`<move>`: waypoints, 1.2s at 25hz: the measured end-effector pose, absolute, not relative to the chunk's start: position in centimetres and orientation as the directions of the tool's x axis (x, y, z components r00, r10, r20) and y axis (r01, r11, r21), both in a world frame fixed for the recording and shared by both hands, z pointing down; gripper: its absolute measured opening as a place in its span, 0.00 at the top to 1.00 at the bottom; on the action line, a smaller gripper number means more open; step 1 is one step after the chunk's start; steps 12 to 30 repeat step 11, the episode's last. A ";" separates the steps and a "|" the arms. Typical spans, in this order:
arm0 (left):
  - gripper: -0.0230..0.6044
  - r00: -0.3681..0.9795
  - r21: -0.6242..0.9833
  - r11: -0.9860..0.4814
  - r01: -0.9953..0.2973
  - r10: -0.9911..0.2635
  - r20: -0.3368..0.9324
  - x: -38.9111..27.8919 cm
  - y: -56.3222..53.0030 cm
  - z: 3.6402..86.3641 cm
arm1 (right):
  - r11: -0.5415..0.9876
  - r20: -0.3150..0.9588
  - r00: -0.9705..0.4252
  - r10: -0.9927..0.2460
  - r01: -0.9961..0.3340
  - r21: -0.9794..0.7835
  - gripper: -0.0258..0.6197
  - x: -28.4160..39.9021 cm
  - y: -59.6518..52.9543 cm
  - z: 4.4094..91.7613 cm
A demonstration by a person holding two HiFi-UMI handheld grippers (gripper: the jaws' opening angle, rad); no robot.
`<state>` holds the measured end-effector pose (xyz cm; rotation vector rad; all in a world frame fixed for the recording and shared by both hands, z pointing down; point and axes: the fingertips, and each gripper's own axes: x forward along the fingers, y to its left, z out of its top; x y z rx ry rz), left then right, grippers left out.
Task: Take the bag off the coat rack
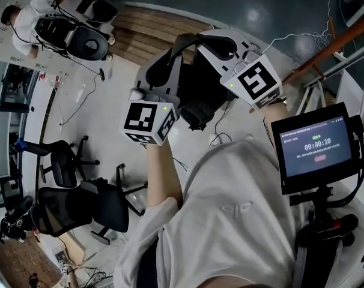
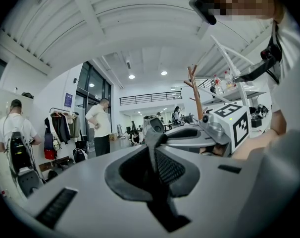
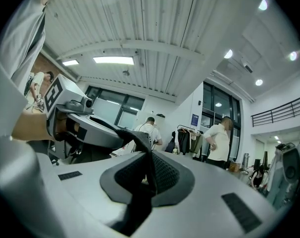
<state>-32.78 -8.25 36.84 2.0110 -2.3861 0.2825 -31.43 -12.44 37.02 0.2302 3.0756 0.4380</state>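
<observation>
Both grippers are held up close in front of the person's chest, side by side. My left gripper (image 1: 176, 53) (image 2: 157, 155) is shut with its pads pressed together and nothing between them. The right gripper (image 1: 221, 41) (image 3: 150, 170) is shut and empty too. A brown wooden coat rack (image 2: 193, 89) stands far off beyond the right gripper's marker cube (image 2: 235, 125); its lower part is hidden, and I cannot make out a bag on it. An orange-brown pole (image 1: 344, 38) crosses the top right of the head view.
A clothes rail with dark coats (image 2: 61, 125) (image 3: 189, 140) stands by the far wall, with a small red bag (image 2: 50, 153) under it. People stand around (image 2: 101, 128) (image 2: 14, 138) (image 3: 217, 143). Office chairs (image 1: 80, 206) are on the floor at left. A screen on a mount (image 1: 317, 146) is at right.
</observation>
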 end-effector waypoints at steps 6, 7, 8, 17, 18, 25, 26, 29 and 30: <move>0.90 -0.171 -0.137 0.155 -0.978 -0.979 0.114 -32.7 -8.5 36.5 | 0.949 -0.021 -0.990 0.138 0.126 0.290 0.90 -31.3 -12.6 36.6; 0.90 -0.171 -0.138 0.155 -0.978 -0.979 0.114 -32.7 -8.5 36.5 | 0.949 -0.021 -0.990 0.137 0.125 0.291 0.90 -31.3 -12.7 36.6; 0.90 -0.172 -0.139 0.155 -0.978 -0.978 0.115 -32.7 -8.5 36.4 | 0.949 -0.020 -0.990 0.137 0.125 0.291 0.90 -31.3 -12.7 36.6; 0.90 -0.174 -0.146 0.156 -0.977 -0.977 0.119 -32.8 -8.5 36.5 | 0.949 -0.018 -0.991 0.135 0.124 0.289 0.90 -31.4 -12.7 36.6; 0.90 -0.174 -0.146 0.156 -0.977 -0.977 0.119 -32.8 -8.5 36.5 | 0.949 -0.018 -0.991 0.135 0.124 0.289 0.90 -31.4 -12.7 36.6; 0.90 -0.174 -0.146 0.156 -0.977 -0.977 0.119 -32.8 -8.5 36.5 | 0.949 -0.018 -0.991 0.135 0.124 0.289 0.90 -31.4 -12.7 36.6; 0.90 -0.174 -0.146 0.156 -0.977 -0.977 0.119 -32.8 -8.5 36.5 | 0.949 -0.018 -0.991 0.135 0.124 0.289 0.90 -31.4 -12.7 36.6; 0.90 -0.174 -0.146 0.156 -0.977 -0.977 0.119 -32.8 -8.5 36.5 | 0.949 -0.018 -0.991 0.135 0.124 0.289 0.90 -31.4 -12.7 36.6; 0.90 -0.174 -0.146 0.156 -0.977 -0.977 0.119 -32.8 -8.5 36.5 | 0.949 -0.018 -0.991 0.135 0.124 0.289 0.90 -31.4 -12.7 36.6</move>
